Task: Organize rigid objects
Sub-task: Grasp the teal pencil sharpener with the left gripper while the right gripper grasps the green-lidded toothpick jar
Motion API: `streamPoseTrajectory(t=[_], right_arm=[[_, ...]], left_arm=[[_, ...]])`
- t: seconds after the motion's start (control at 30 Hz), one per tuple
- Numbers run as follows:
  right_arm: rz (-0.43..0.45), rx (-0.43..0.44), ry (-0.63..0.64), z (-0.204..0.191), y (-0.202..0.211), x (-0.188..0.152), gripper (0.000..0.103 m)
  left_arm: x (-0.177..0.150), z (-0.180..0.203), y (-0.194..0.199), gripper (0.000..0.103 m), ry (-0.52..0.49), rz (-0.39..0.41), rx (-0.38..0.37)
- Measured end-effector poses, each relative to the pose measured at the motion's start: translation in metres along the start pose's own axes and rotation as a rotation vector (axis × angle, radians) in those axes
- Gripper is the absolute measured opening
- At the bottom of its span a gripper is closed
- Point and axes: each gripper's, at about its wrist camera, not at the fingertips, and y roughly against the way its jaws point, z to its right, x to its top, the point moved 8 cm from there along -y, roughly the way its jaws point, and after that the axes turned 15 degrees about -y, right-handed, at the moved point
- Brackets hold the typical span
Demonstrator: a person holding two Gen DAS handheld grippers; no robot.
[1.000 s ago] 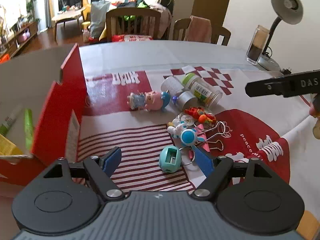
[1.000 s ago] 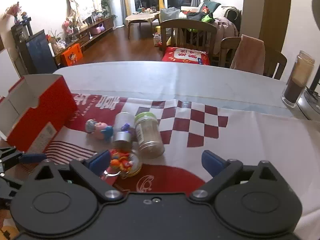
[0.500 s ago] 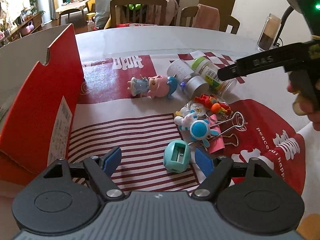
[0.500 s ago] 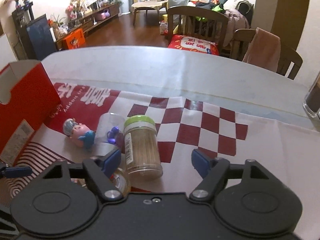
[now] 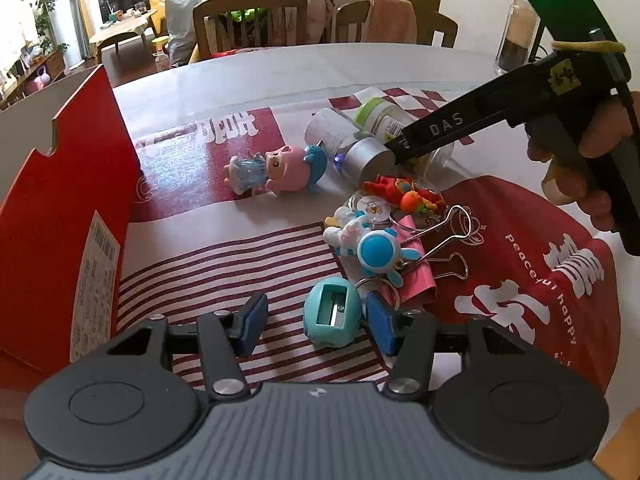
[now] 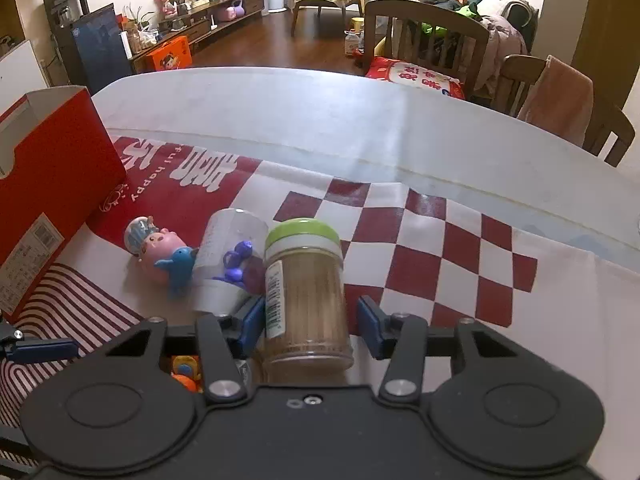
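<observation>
My left gripper (image 5: 316, 320) is open, its jaws either side of a teal pencil sharpener (image 5: 333, 317) on the striped cloth. My right gripper (image 6: 310, 320) is open around a green-lidded toothpick jar (image 6: 306, 288) lying on its side; the jar also shows in the left wrist view (image 5: 380, 116). Beside the jar lie a clear silver-capped jar (image 6: 230, 252) and a pink pig toy (image 5: 276, 168). A blue-and-white figure (image 5: 372, 246), binder clips (image 5: 444, 240) and an orange toy (image 5: 408, 194) form a pile. A red cardboard box (image 5: 60, 216) stands open at the left.
The red-and-white cloth (image 6: 440, 248) covers the near part of the white table (image 6: 320, 112). A glass jar (image 5: 516, 36) and a lamp stand at the far right. Chairs (image 6: 424, 44) line the far edge.
My left gripper moved forward to bracket the sharpener. My right gripper moved forward and down, and its jaws narrowed around the toothpick jar.
</observation>
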Motion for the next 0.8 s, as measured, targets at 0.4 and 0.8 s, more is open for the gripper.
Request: streamPoseTrajectory(t=[0.4,0.8], right_arm=[[0.009,0.017,-0.044,0.004,0.009,-0.003,0.042],[0.048,0.005,-0.146,0.009,0.064,-0.019,0.042]], left_arm=[[0.003,0.005,-0.002,0.031,-0.037,0.01,0.007],[-0.002,-0.005,0.005,0.03,0.04,0.007,-0.016]])
